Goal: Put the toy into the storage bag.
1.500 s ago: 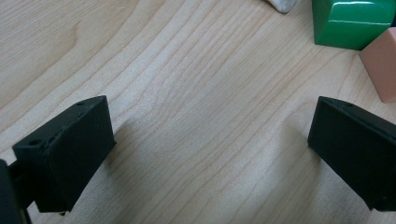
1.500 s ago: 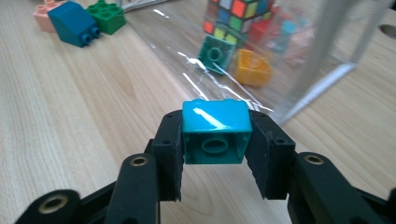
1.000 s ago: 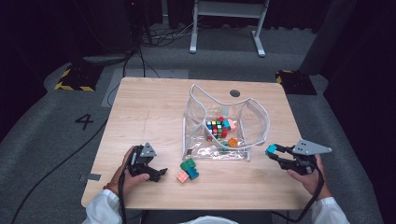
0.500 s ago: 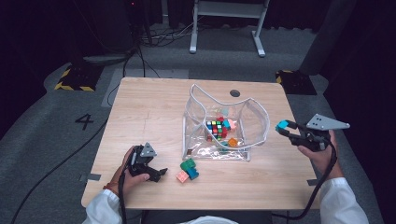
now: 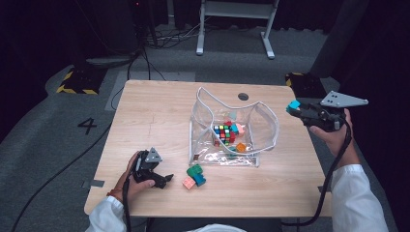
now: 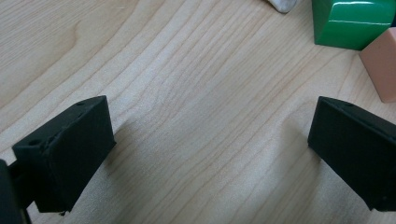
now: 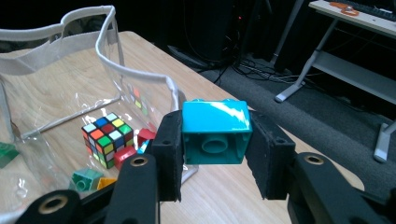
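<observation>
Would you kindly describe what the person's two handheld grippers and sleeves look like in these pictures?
Both grippers are black. The left gripper and the right gripper each carry a grey three-cornered plate on top, the right one dotted with small holes. Their fingers are blocky, matte black pads with a rough, foam-like surface, mounted on glossy black arms with brass-ringed holes. A black cable trails from each. The person wears white sleeves.

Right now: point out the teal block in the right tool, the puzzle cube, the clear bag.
teal block (image 7: 215, 133), right gripper view, its underside with the round socket.
puzzle cube (image 7: 106, 138), right gripper view, its coloured side face.
clear bag (image 5: 273, 123), high view, its white-trimmed right rim.
</observation>
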{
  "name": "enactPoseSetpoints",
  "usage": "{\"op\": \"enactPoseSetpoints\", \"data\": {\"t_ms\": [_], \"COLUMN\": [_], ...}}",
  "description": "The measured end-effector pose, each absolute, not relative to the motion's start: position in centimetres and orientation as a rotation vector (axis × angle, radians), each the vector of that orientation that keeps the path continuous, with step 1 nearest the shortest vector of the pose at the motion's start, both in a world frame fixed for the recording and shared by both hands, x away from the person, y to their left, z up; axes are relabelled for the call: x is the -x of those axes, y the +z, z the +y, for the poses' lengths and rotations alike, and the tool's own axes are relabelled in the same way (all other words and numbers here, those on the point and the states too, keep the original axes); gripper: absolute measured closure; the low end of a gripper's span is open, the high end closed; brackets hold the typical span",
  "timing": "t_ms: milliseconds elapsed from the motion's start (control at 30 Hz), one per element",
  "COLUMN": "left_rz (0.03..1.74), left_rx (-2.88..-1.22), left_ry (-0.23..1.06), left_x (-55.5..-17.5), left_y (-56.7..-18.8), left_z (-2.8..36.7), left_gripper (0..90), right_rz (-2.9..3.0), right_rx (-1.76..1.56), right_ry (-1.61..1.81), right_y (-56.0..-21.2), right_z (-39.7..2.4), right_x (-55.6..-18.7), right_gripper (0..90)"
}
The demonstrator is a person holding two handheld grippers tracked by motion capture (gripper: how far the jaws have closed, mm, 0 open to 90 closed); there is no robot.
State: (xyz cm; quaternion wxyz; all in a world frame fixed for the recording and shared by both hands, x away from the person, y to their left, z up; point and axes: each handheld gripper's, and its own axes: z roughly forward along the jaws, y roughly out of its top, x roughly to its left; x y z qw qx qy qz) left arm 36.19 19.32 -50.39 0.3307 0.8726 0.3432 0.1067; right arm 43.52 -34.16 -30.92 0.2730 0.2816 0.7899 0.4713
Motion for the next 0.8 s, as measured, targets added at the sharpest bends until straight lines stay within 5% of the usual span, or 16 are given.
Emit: {"op": "enactPoseSetpoints", "data": {"t_ms": [800], "left_rz": [0.897], "left_rx": [-2.282], "left_ry": [0.279], "left_x": [-36.2], "left_y": [-50.4], "left_z": [19.3], "left_gripper": [0.4], "right_rz": [2.389], "right_rx": [-0.457], "right_ry": [1.206], "right_y": [-31.4], "right_z": [-23.9], "right_x": [-45.5], "right_gripper": [59.2]}}
